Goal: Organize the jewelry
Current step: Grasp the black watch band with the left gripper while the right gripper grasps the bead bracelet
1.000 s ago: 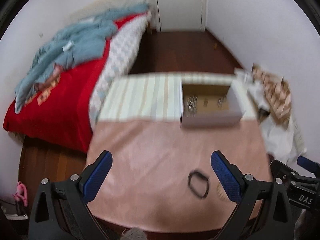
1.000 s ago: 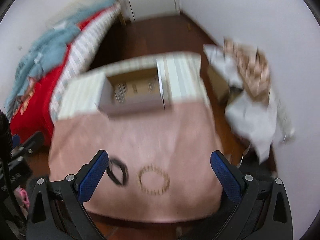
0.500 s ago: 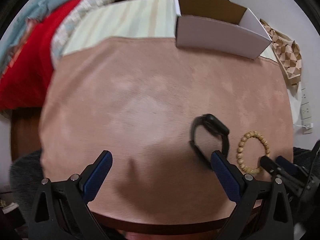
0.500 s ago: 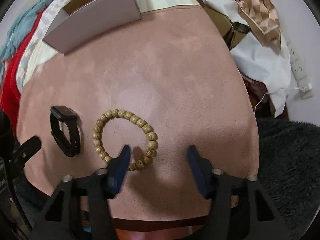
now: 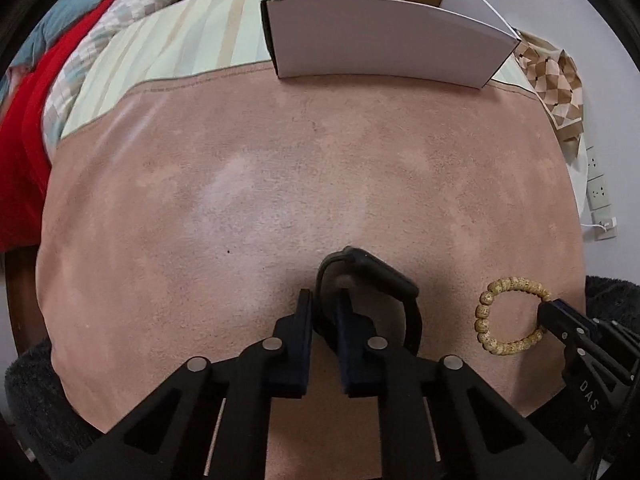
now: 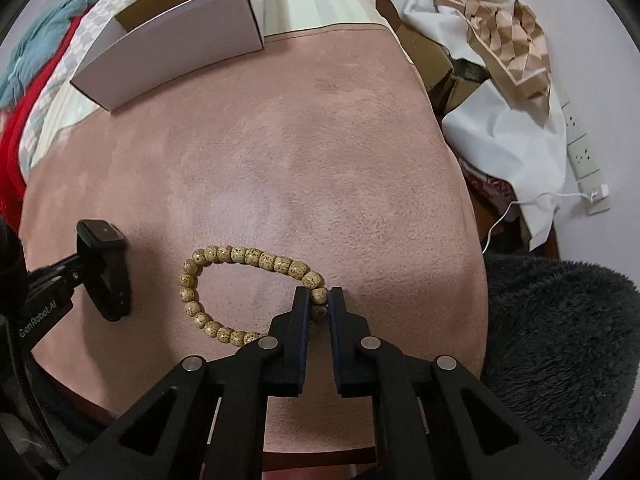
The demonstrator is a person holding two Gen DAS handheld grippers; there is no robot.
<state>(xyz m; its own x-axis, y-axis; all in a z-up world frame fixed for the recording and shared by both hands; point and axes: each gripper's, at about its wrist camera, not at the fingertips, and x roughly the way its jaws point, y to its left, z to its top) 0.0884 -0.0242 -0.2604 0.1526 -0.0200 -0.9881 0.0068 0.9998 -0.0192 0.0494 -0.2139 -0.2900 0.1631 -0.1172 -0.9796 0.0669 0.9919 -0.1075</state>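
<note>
**Inspector:** Left wrist view first. What does my left gripper [image 5: 325,312] hold?

**Operator:** Its jaws are drawn narrow on the strap of the black watch [image 5: 370,280], which lies on the pink suede-like cloth [image 5: 280,160] over the bench, near the front edge. The strap is a soft rubbery loop; I judge it light and pliant, with the hard rectangular case the heavier end. Taken by the strap, the case will likely swing down and tilt the piece.

**Inspector:** And my right gripper [image 6: 319,300]?

**Operator:** Closed to a thin gap on one or two beads of the bead bracelet [image 6: 244,292], at the loop's near right side. The bracelet rests just right of the watch, apart from it. The beads are round, pale tan, speckled, hard-looking; the string between them appears slack or elastic, so I expect the loop to droop into an oval when raised.

**Inspector:** Risk?

**Operator:** Round beads against flat pads may roll out; a hold across the cord between two beads would seat better. Weight is slight for both pieces, and neither looks fragile.

**Inspector:** Destination?

**Operator:** By my judgement the open white cardboard box [image 5: 384,40] at the far edge, with stiff walls and a brown interior. Its contents cannot be seen from these views
</note>
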